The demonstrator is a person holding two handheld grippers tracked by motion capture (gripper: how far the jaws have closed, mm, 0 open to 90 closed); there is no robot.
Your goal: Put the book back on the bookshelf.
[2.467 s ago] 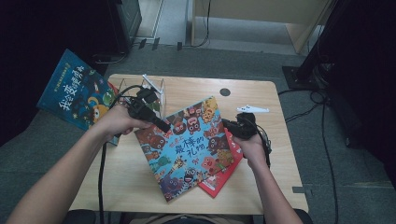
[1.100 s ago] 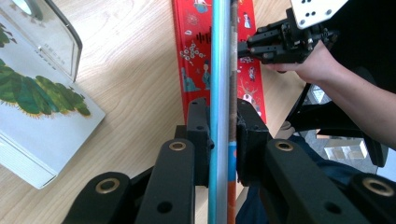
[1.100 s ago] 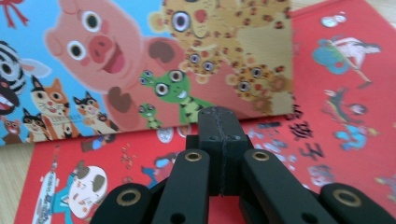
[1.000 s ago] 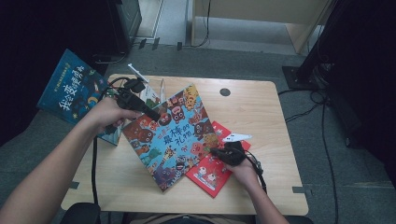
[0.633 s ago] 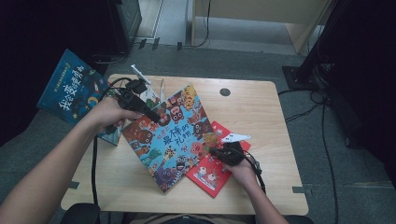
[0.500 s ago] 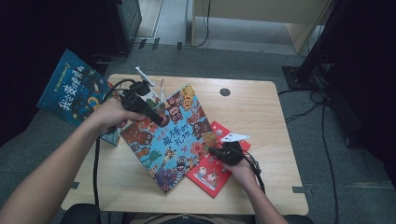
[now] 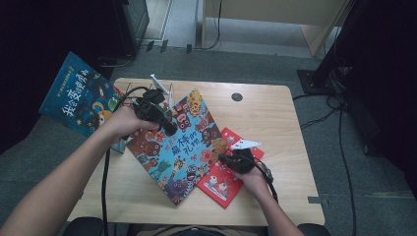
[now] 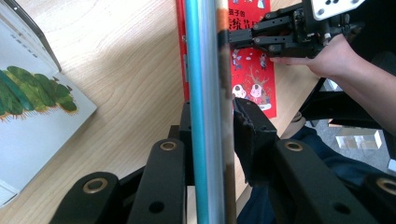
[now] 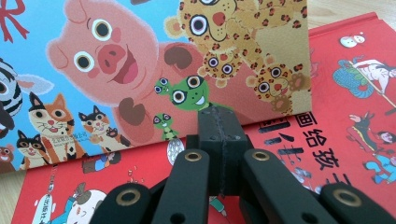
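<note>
- The left hand-held gripper (image 7: 164, 125) is grasping the animal picture book (image 7: 182, 145) at its upper edge; its jaws have just been opening slightly, the edge between them.
- The book is lying tilted across the red book (image 7: 226, 169) on the tabletop (image 7: 275, 118).
- The right hand-held gripper (image 7: 227, 158) is resting clenched, empty, on the red book, at the animal book's lower right edge.

White Chinese characters "画给孩子" run across the red book (image 9: 345, 135); the animal book (image 7: 182, 142) carries blurred Chinese lettering.
</note>
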